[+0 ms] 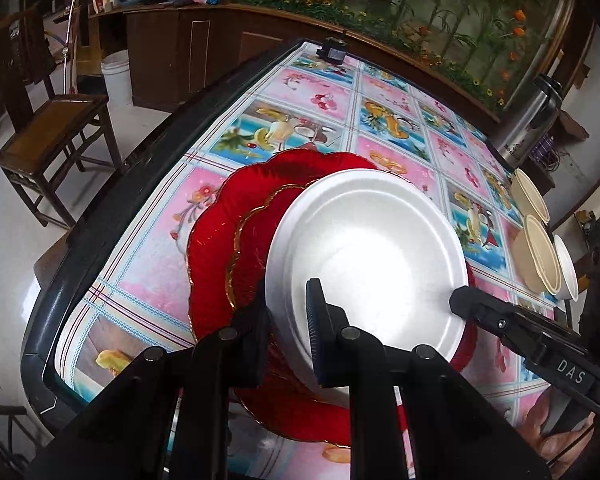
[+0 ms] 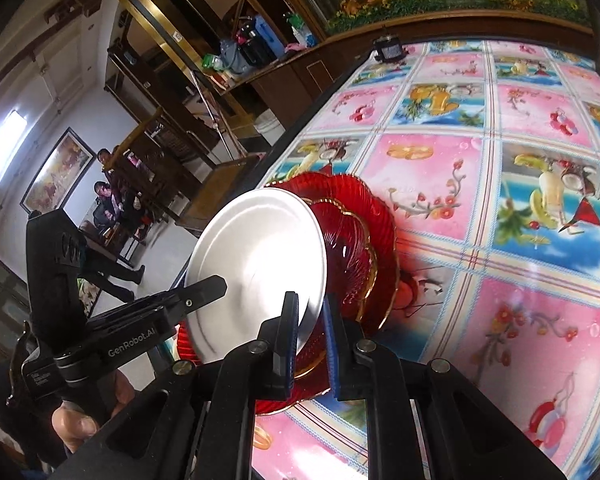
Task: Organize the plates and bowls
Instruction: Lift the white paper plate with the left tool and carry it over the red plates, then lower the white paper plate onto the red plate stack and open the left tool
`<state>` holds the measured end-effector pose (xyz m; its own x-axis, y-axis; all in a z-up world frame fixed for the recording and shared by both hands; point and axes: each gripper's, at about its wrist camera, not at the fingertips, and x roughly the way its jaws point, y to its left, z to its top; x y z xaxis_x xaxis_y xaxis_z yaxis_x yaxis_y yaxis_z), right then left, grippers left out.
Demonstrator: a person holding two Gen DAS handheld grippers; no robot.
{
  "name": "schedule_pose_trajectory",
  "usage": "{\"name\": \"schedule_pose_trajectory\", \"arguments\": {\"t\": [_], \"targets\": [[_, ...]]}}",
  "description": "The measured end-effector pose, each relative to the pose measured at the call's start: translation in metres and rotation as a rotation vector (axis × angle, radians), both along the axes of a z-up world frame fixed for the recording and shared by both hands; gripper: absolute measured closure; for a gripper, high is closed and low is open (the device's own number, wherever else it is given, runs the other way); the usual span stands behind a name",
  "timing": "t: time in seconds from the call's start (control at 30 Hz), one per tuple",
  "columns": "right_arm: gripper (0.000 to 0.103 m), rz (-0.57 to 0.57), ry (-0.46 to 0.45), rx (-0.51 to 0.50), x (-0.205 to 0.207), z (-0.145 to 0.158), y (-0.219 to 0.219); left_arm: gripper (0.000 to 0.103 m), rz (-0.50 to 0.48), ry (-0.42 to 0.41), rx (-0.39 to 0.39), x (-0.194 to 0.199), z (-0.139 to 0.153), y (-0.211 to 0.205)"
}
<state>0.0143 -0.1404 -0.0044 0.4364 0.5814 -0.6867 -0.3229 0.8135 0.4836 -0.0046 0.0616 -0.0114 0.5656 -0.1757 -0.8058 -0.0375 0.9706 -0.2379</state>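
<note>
Plates sit stacked near the table's [image 1: 148, 216] edge: a white plate [image 1: 364, 256] rests on a smaller red gold-rimmed plate [image 1: 252, 240], which lies on a larger red scalloped plate [image 1: 212, 216]. In the left wrist view the stack fills the centre, and the left claw [image 1: 286, 336] straddles the white plate's near rim at about 7 o'clock of that plate, one finger over the white face and the other outside and below the rim. Its fingers are narrowly parted with the rim between them; whether the pads actually press it I cannot tell.

From the right wrist view, the right claw [image 2: 310, 344] meets the same stack at the white plate's [image 2: 256, 268] 5 o'clock edge. Its two blue-padded fingers stand a small gap apart, the left one against the white rim and the right one beside the red plates [image 2: 364, 240]; a firm grip cannot be confirmed. The left claw's finger also shows there at 8 o'clock of the plate.

Bowls [image 1: 540, 248], two beige and one white, are lined up at 3 o'clock in the left wrist view, well apart from both claws, beside a steel thermos [image 1: 528, 120].
</note>
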Motion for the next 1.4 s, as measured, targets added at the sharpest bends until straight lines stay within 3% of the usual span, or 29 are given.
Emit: {"name": "schedule_pose_trajectory", "arguments": {"t": [0.23,0.87,1.17,1.4], "targets": [[0.089,0.003,0.029,-0.014,0.002,-0.01,0.005,0.088,-0.004,-0.003,-0.017,0.004,-0.004,0.002],[0.088,0.004,0.032,-0.018,0.003,-0.012,0.006,0.088,0.007,-0.018,0.035,0.007,-0.003,0.0],[0.077,0.014,0.021,-0.027,-0.001,-0.007,0.009,0.088,0.017,-0.043,0.073,0.002,0.003,0.0],[0.076,0.01,0.013,-0.029,-0.004,-0.004,0.007,0.088,0.026,-0.069,0.107,-0.002,0.011,-0.001]]}}
